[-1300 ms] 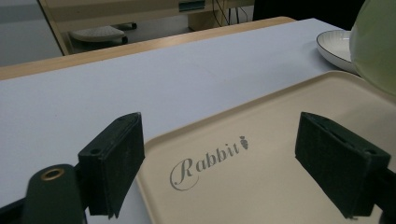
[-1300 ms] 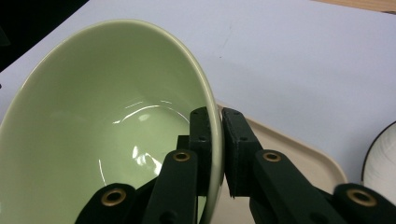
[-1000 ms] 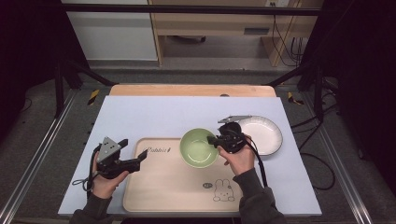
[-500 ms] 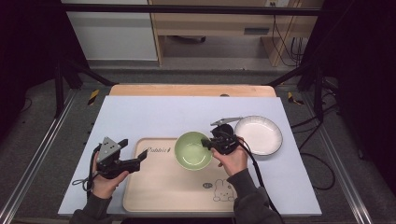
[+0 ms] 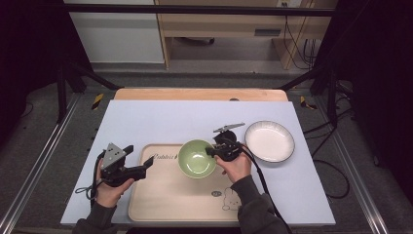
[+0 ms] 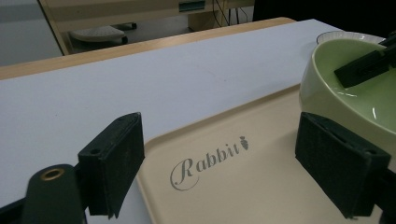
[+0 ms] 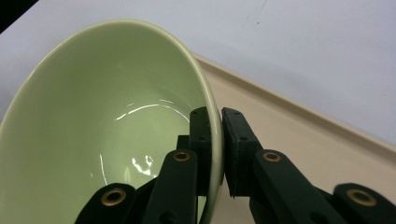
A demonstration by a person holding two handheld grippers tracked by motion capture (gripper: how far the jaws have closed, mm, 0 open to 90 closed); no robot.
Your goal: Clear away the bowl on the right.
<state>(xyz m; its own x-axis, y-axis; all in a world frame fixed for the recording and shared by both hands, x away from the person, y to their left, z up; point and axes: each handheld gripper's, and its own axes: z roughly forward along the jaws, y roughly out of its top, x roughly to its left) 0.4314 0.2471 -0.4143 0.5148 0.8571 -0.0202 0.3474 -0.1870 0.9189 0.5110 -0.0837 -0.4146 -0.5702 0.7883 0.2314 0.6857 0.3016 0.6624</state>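
High view showed my right gripper (image 5: pixel 210 150) clamped on the green bowl's (image 5: pixel 196 158) rim, 1 jaw inside and 1 outside. I judged the bowl was over the beige tray (image 5: pixel 160 195), set-down pending. My left gripper (image 5: pixel 147 166) waited open and empty, near the tray's left edge.

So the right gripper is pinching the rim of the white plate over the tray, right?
Not quite. The right gripper is pinching the rim of the green bowl, not the white plate. The right gripper view shows its jaws shut on the bowl's edge, one inside and one outside. In the high view, the plate lies untouched on the table beside the tray.
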